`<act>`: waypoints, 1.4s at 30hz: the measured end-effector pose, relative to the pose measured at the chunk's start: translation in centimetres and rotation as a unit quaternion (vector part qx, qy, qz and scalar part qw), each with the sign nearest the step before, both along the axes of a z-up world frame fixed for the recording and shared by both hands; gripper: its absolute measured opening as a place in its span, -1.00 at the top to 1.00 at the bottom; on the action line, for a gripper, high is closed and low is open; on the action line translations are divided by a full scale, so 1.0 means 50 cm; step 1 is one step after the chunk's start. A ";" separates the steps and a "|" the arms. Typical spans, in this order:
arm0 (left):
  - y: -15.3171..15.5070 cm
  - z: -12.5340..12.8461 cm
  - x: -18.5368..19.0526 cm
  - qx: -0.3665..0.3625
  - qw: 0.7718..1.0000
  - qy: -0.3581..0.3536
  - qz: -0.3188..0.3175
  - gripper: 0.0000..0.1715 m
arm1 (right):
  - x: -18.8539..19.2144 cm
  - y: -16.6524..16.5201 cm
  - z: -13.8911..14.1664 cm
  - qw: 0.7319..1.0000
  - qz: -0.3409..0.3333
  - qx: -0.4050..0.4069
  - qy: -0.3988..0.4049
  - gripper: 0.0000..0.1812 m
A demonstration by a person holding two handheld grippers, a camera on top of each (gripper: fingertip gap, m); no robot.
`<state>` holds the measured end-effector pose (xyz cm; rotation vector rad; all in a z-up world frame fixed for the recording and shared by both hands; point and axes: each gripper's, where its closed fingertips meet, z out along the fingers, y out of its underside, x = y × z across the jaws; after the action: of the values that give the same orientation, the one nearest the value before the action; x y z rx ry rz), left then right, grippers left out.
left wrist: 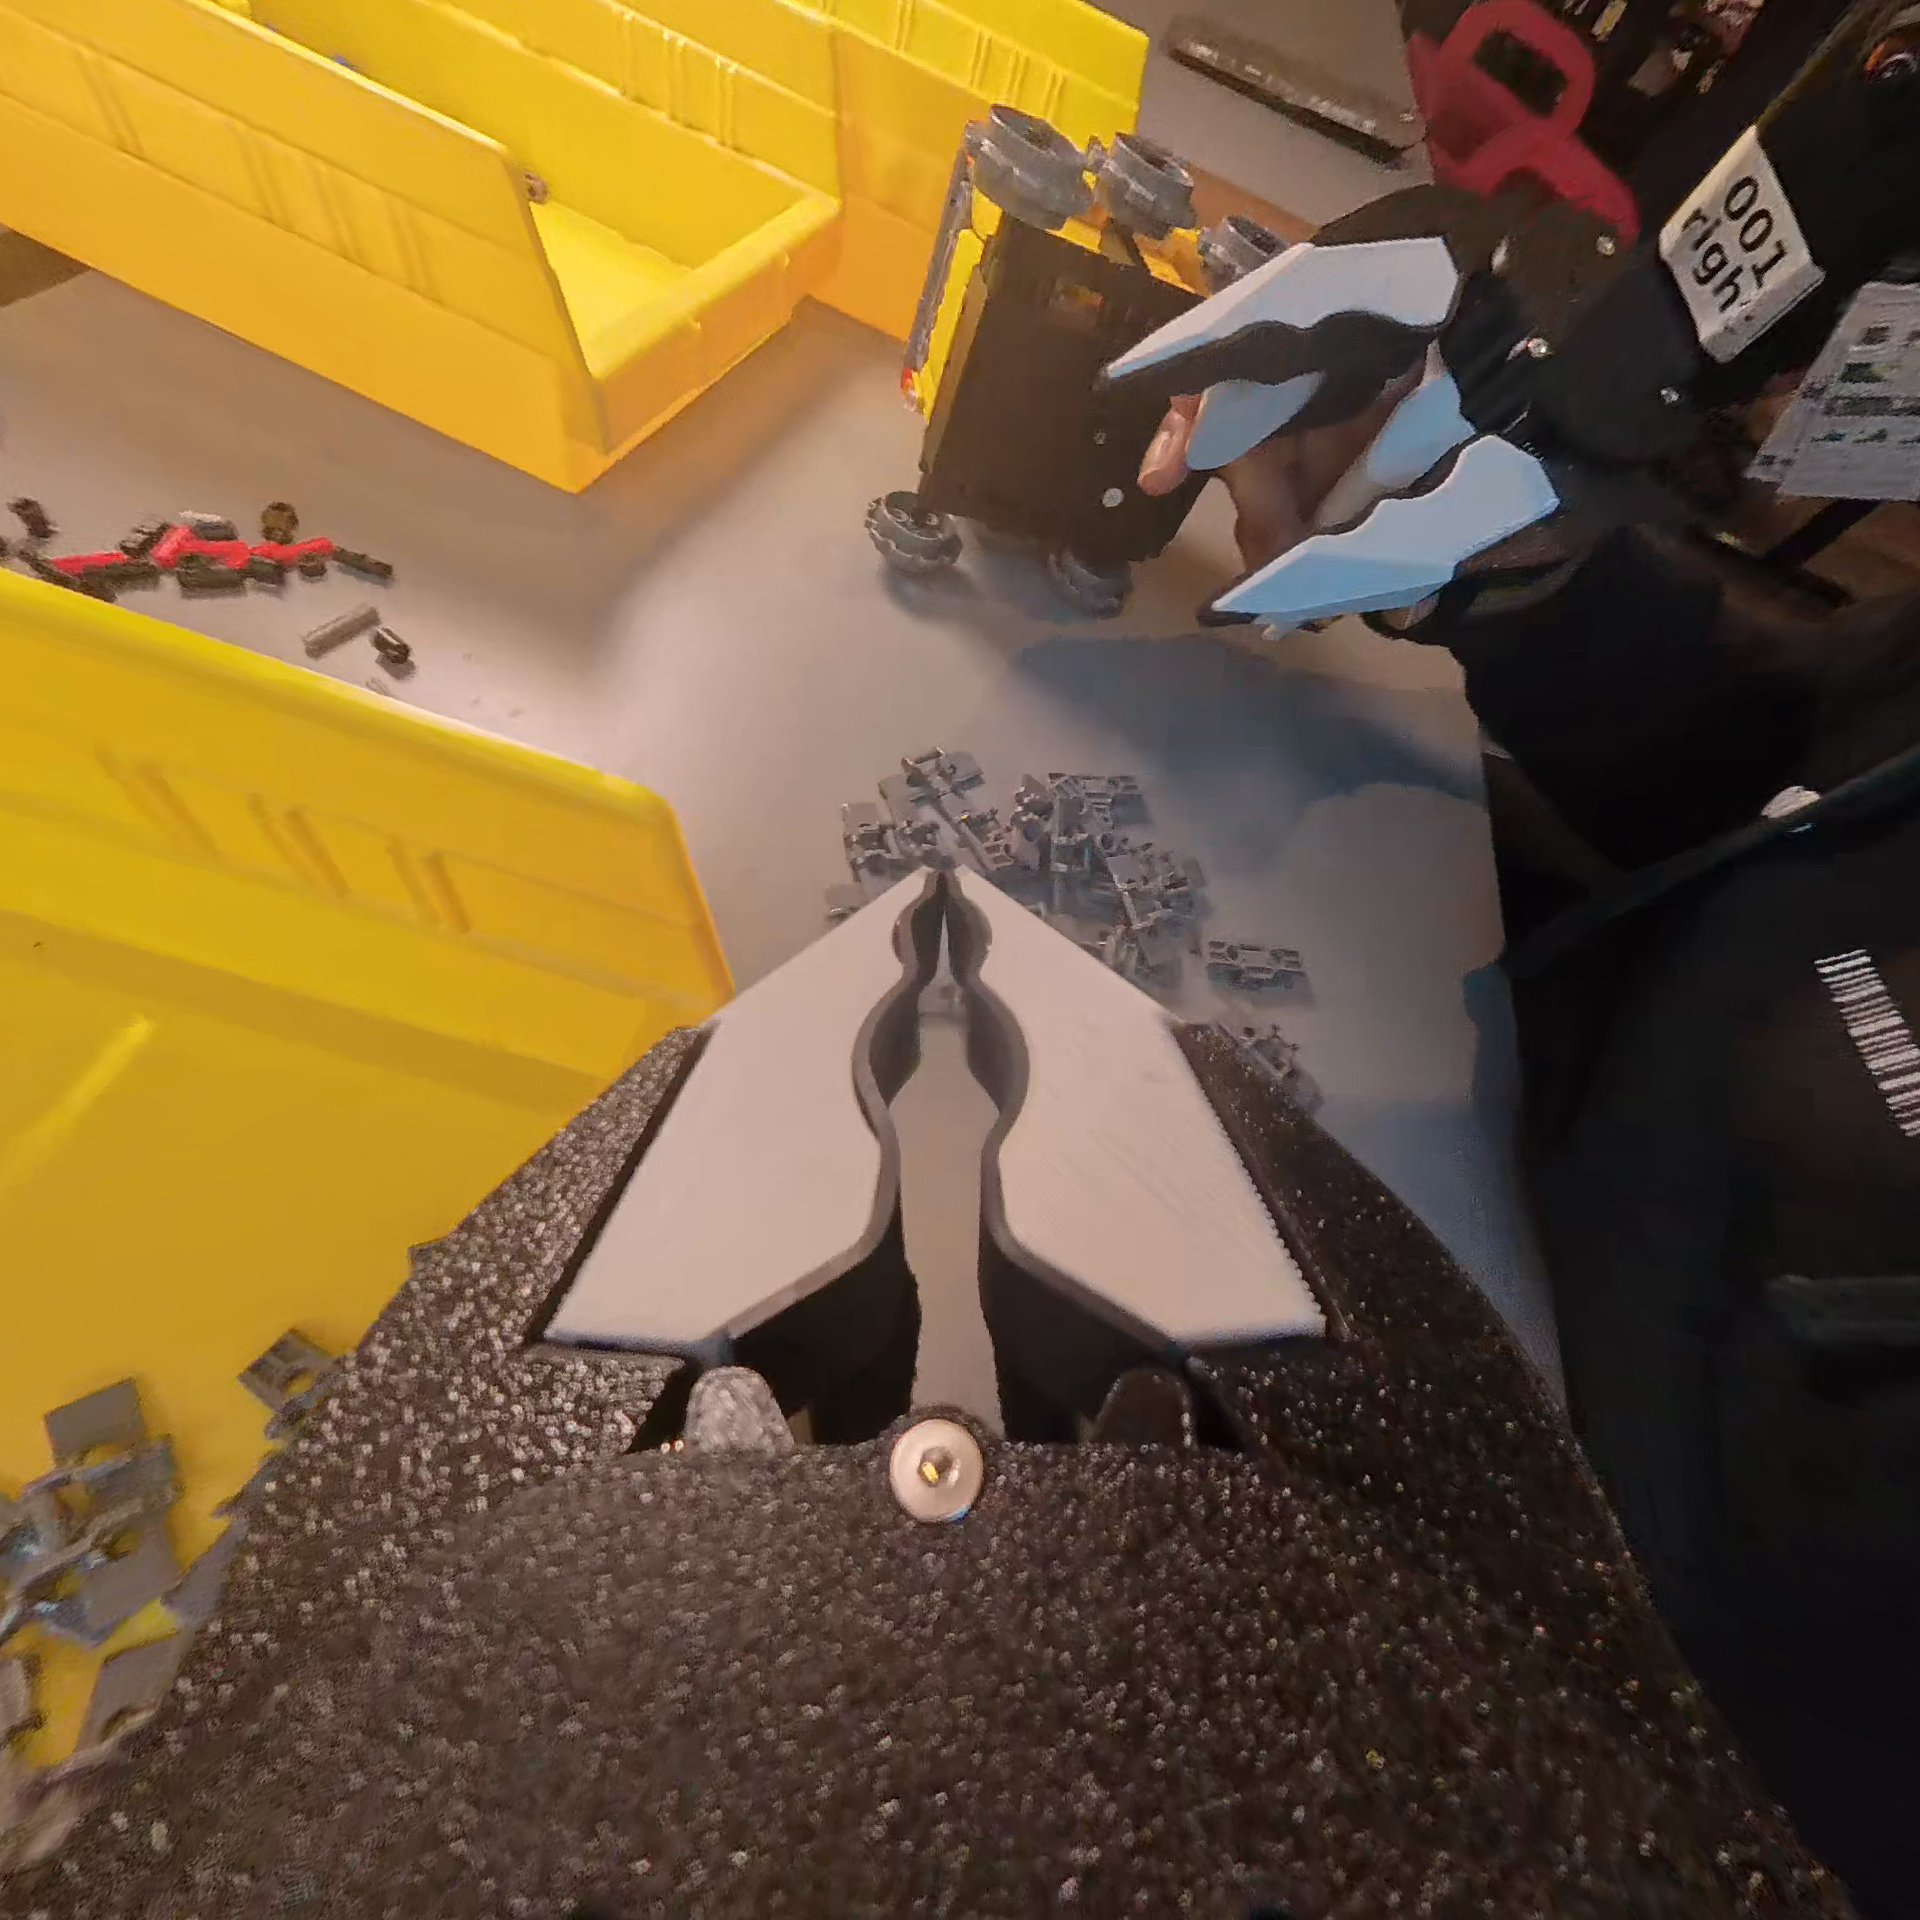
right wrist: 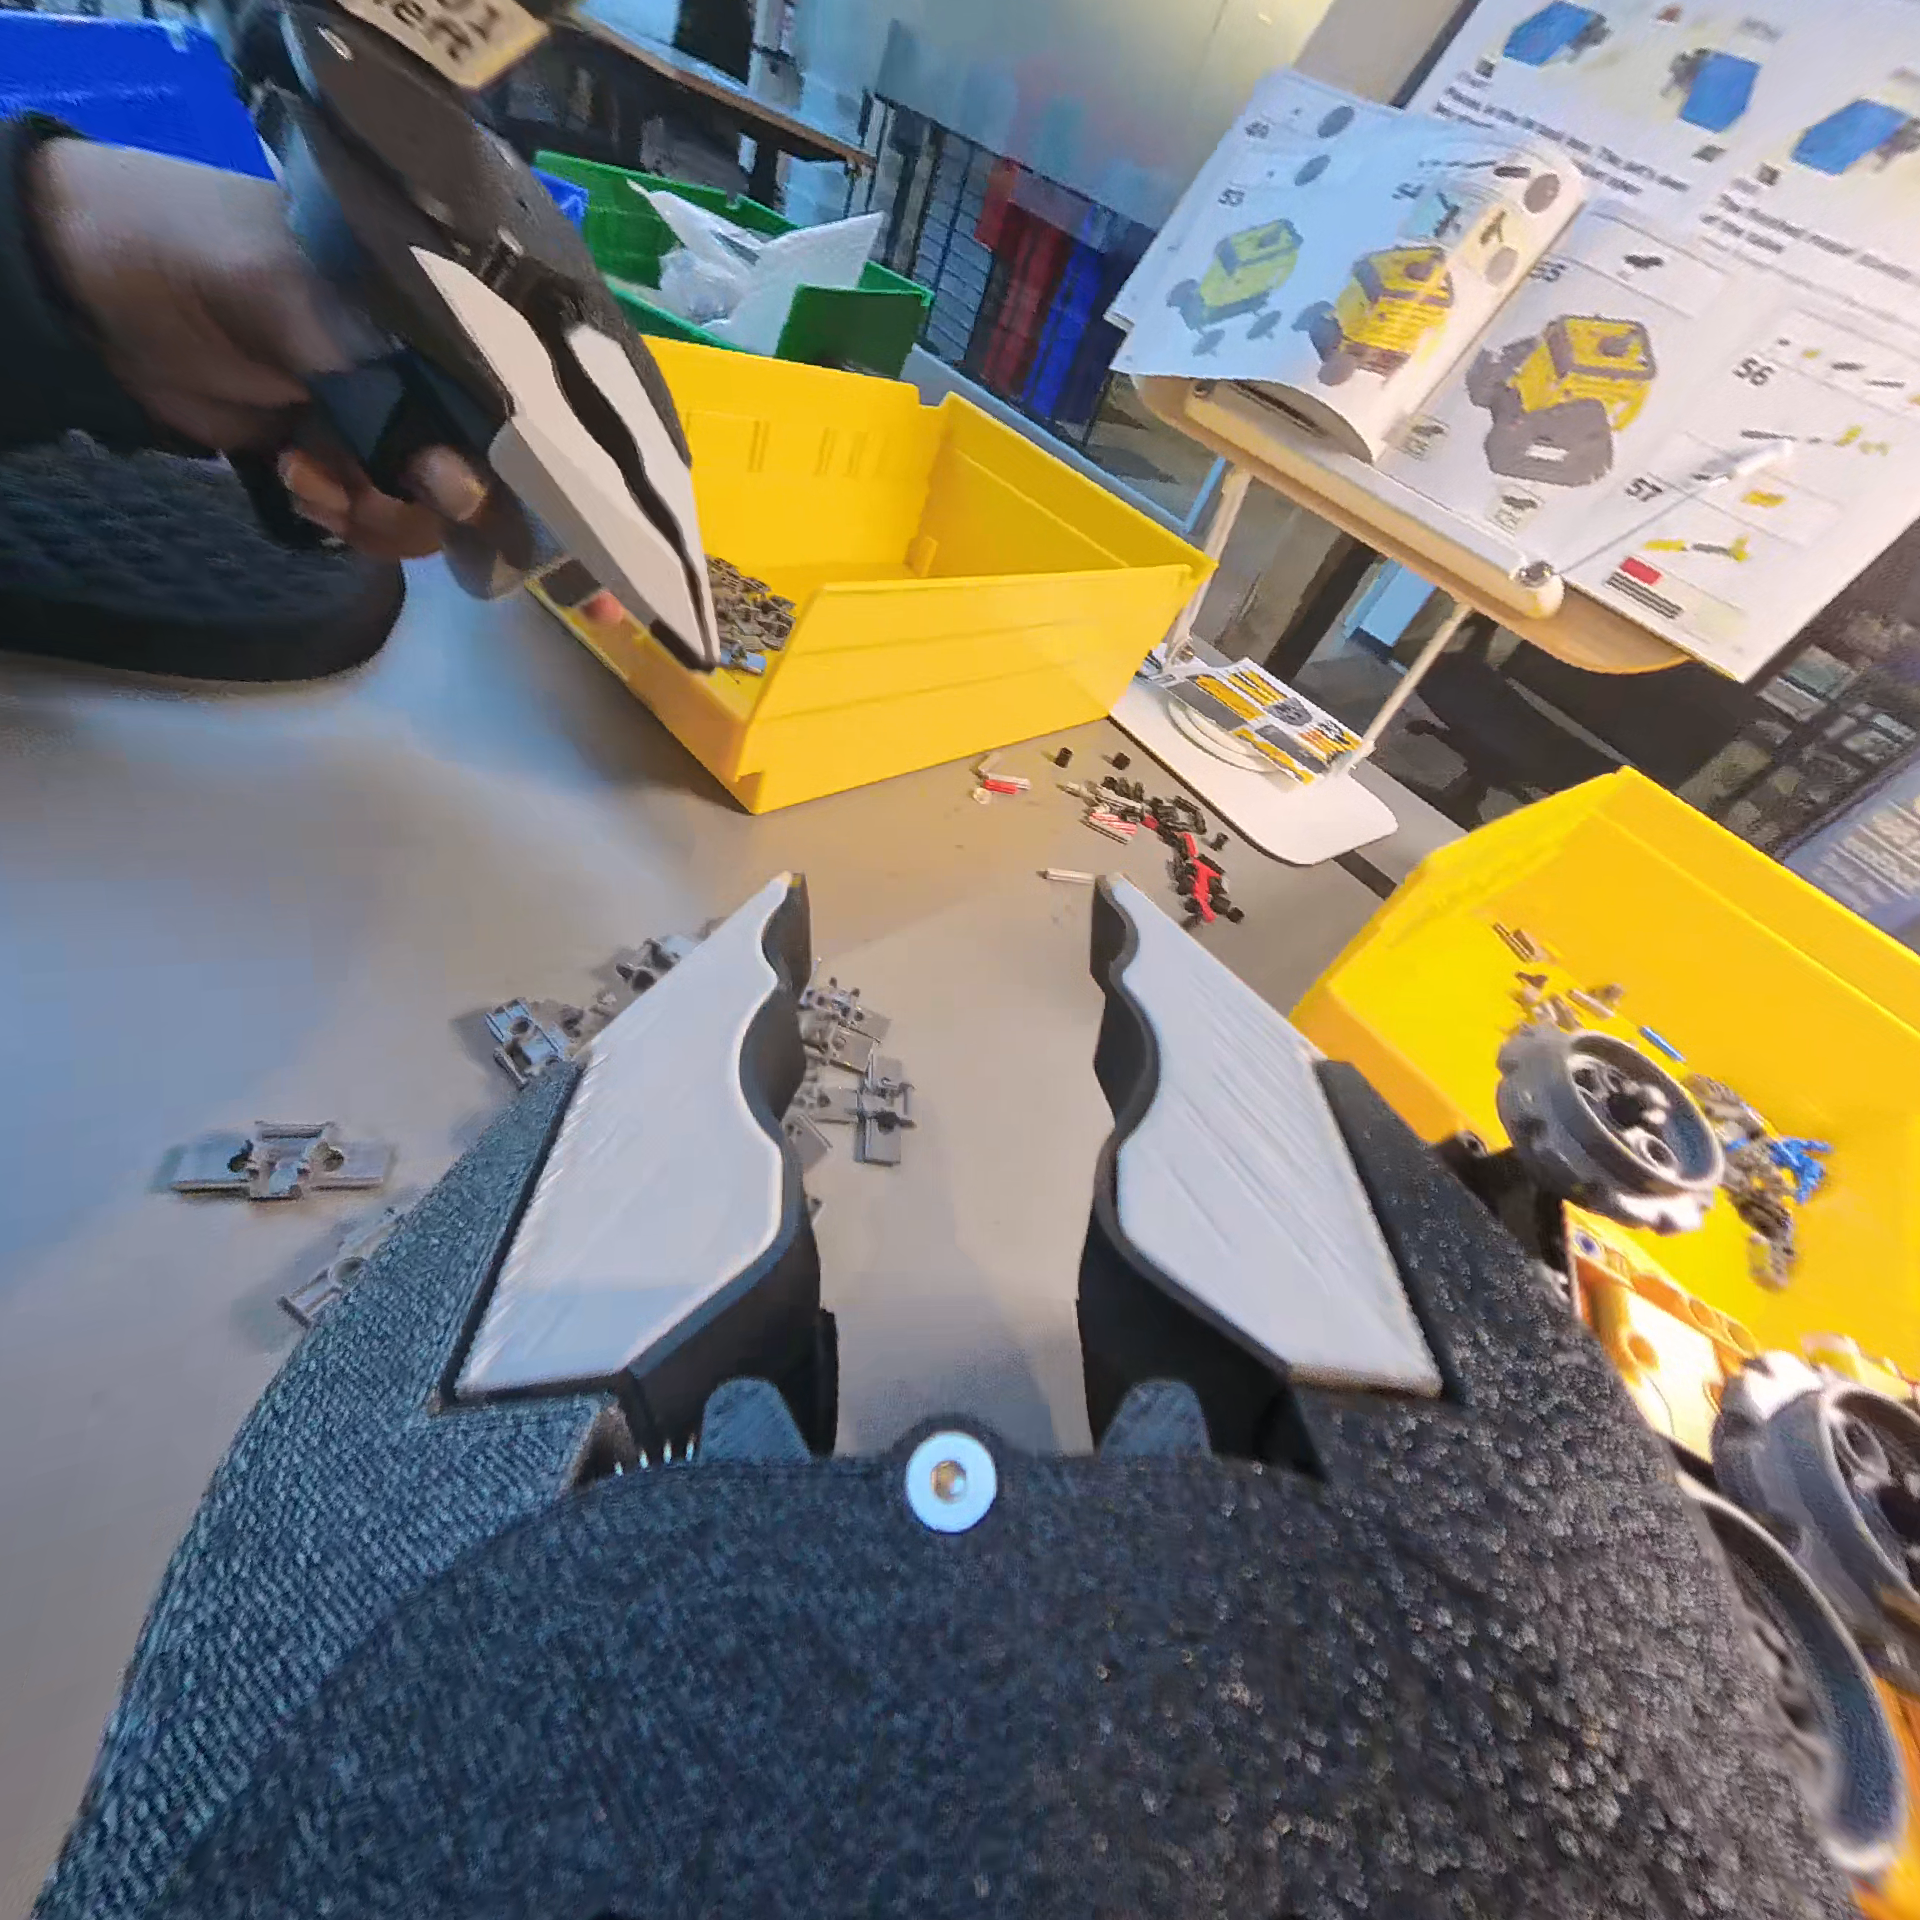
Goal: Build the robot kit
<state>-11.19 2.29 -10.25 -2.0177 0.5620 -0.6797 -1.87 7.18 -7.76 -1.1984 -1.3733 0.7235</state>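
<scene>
My left gripper [left wrist: 940,883] is shut, its tips hovering over a pile of small grey link pieces [left wrist: 1091,883] on the grey table. I cannot tell if a piece is pinched between the tips. In the right wrist view the left gripper [right wrist: 701,644] points down at the near corner of a yellow bin [right wrist: 935,644] that holds more grey pieces. My right gripper [right wrist: 951,888] is open and empty, low over the same grey pieces [right wrist: 852,1081]. It also shows in the left wrist view [left wrist: 1164,494], open, next to a black and yellow wheeled model [left wrist: 1039,395].
Yellow bins stand at the left [left wrist: 312,935], at the back [left wrist: 416,260] and at the right [right wrist: 1662,935]. Small red and black parts [right wrist: 1184,842] lie on the table. An instruction booklet [right wrist: 1455,312] sits on a white stand. A green bin [right wrist: 831,301] is behind. My right fingertips sit around 12 cm from my left ones.
</scene>
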 end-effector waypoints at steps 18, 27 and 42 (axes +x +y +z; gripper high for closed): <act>0.010 -0.148 -0.266 -0.295 0.902 0.316 0.000 0.67 | -0.016 -0.008 -0.029 0.999 0.039 -0.031 0.020 0.41; -0.007 -0.169 -0.271 -0.345 0.875 0.338 -0.034 0.79 | -0.017 0.002 -0.040 0.996 0.055 -0.065 0.032 0.42; -0.004 0.118 0.000 -0.078 0.989 -0.048 -0.115 0.79 | -0.076 -0.072 0.006 0.993 0.101 -0.036 0.052 0.34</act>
<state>-11.17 2.09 -4.35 -2.0691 0.7100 -0.9819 -5.69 3.57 -7.45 -1.0716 -1.4043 0.9708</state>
